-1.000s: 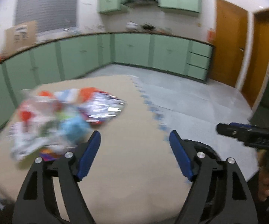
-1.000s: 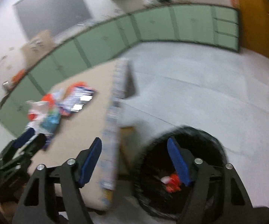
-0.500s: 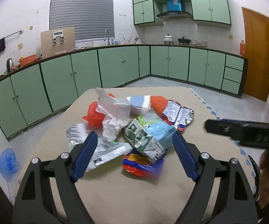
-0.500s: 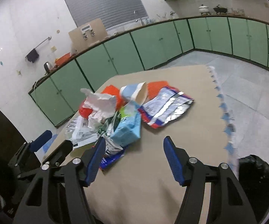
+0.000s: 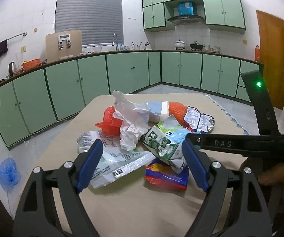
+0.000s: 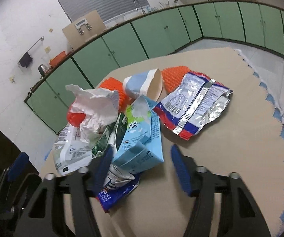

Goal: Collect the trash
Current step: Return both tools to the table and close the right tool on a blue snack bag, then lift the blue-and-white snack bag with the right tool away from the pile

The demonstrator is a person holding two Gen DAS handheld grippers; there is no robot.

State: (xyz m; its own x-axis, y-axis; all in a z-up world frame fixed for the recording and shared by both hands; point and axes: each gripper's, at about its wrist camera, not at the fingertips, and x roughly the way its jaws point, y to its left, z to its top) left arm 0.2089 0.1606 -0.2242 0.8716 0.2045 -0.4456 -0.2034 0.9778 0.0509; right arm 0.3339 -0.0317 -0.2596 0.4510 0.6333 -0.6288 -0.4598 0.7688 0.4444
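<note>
Your trash pile point(image 5: 148, 136) sits mid-table point(image 5: 134, 207), just ahead of both tools. Your left gripper point(image 5: 143, 166) is spread wide and holds nothing, its pads flanking the white wrapper point(image 5: 110, 162) and the red-blue packet point(image 5: 166, 175). Your right gripper point(image 6: 140, 167) has just been closing; the blue carton point(image 6: 140, 138) lies between its fingers, but they don't yet pinch it. The carton's long axis runs away from you, torn spout toward the cup point(image 6: 142, 85). The foil bag point(image 6: 195, 104) lies flat, slanting toward the cabinets point(image 6: 161, 27).
</note>
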